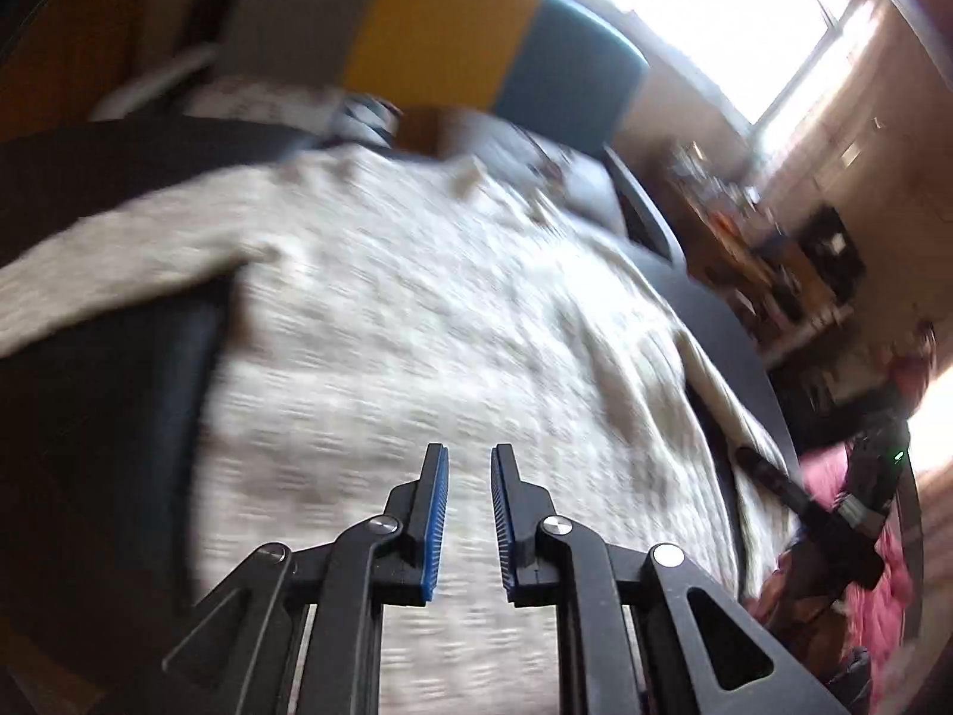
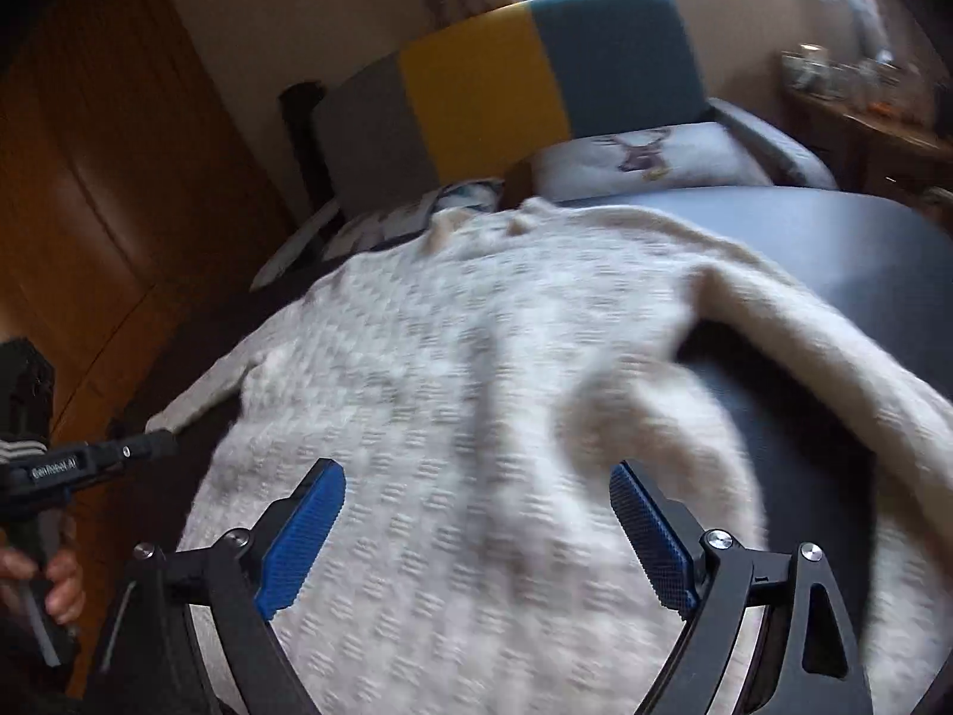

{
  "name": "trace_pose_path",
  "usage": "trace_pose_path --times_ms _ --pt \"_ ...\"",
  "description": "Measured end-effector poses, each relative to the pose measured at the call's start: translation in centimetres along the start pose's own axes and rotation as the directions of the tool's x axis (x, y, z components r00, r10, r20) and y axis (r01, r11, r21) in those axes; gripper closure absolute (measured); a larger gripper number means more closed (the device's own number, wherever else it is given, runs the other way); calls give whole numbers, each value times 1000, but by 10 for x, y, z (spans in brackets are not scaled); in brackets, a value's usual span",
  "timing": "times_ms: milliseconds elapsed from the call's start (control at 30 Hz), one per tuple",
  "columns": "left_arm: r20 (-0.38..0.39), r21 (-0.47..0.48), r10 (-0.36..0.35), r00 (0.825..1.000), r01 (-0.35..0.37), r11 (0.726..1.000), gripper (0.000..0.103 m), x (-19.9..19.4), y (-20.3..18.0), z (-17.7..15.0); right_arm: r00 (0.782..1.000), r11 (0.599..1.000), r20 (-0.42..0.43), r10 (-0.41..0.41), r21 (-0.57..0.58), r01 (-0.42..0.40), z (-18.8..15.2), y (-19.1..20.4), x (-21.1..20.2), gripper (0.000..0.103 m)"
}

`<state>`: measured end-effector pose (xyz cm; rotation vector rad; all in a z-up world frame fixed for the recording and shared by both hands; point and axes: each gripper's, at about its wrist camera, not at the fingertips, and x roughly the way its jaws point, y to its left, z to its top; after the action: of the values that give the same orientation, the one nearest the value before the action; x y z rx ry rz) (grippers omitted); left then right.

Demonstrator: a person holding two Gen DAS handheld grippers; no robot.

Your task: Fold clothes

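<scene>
Window [image 1: 715, 12] glare, motion blur, fisheye warp

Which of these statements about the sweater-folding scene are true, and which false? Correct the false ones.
1. A cream knitted sweater lies spread on a dark table. True.
2. The right claw grips a sleeve. False: it is wide open, empty.
3. The chair behind has grey, yellow and teal panels. True.
4. The left claw holds the hem. False: a narrow gap, nothing held.
</scene>
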<state>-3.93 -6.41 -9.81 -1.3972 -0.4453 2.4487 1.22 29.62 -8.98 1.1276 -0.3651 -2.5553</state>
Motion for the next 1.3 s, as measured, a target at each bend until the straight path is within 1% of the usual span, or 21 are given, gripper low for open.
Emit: trace_pose_path --times_ms 67,100,133,200,267,367,400,467,500,567,600,733,833,867,967,1067,1167,1200,1233,1267,1300 --pt "-53 62 -26 998 29 998 89 25 -30 -5 996 991 44 -80 108 75 -8 -45 -44 11" --pt "-81 91 -34 996 42 995 89 36 -45 -6 989 983 74 -130 141 118 -14 -65 -66 11" --pt "-109 121 -41 993 54 991 89 47 -60 -8 978 971 93 -186 169 169 -20 -82 -85 11" --pt "-154 167 -37 987 63 984 89 63 -81 -14 956 940 91 -279 230 252 -32 -116 -113 11" --pt "-188 198 -37 981 75 977 89 75 -95 -18 946 912 61 -318 294 288 -43 -144 -126 11" --pt "-211 245 -25 977 78 966 89 84 -112 -21 952 901 -1 -305 324 289 -58 -163 -118 12" --pt "-217 255 -16 976 73 964 89 90 -112 -17 951 905 -28 -306 302 300 -61 -163 -109 17" --pt "-244 260 -4 970 70 963 89 103 -110 -14 947 914 -99 -306 246 322 -68 -159 -88 61" --pt "-257 254 6 966 61 965 89 107 -106 -14 942 913 -129 -311 234 334 -71 -157 -79 94" --pt "-277 242 17 961 53 969 89 114 -99 -15 944 920 -115 -308 218 327 -73 -153 -77 94" --pt "-279 243 11 960 60 968 89 114 -98 -15 947 923 -125 -295 218 316 -70 -152 -75 95" --pt "-284 250 -9 959 83 965 89 113 -93 -16 966 942 -71 -249 215 258 -37 -146 -101 95" --pt "-296 252 -15 955 93 963 89 113 -91 -15 956 935 -51 -288 201 293 -4 -162 -127 95" --pt "-302 253 -16 953 96 963 89 113 -91 -14 947 927 -54 -316 194 320 7 -171 -133 95" --pt "-324 268 -1 946 93 959 89 112 -93 -10 878 859 -98 -469 182 479 35 -215 -133 95" --pt "-321 287 8 947 89 954 89 110 -99 -1 823 798 -64 -564 213 564 57 -250 -133 94" --pt "-301 306 8 954 89 948 89 107 -105 16 811 785 -26 -585 232 574 68 -253 -131 93" --pt "-295 316 1 956 96 944 89 106 -110 23 809 785 -15 -587 233 574 70 -253 -130 92" --pt "-286 330 3 958 96 939 89 109 -116 31 820 798 -7 -572 226 559 67 -249 -132 90" --pt "-278 344 4 960 96 934 89 111 -122 39 839 816 -5 -543 231 530 61 -247 -133 82" --pt "-271 358 6 962 95 929 88 114 -127 47 853 828 -2 -521 238 507 57 -246 -136 65"
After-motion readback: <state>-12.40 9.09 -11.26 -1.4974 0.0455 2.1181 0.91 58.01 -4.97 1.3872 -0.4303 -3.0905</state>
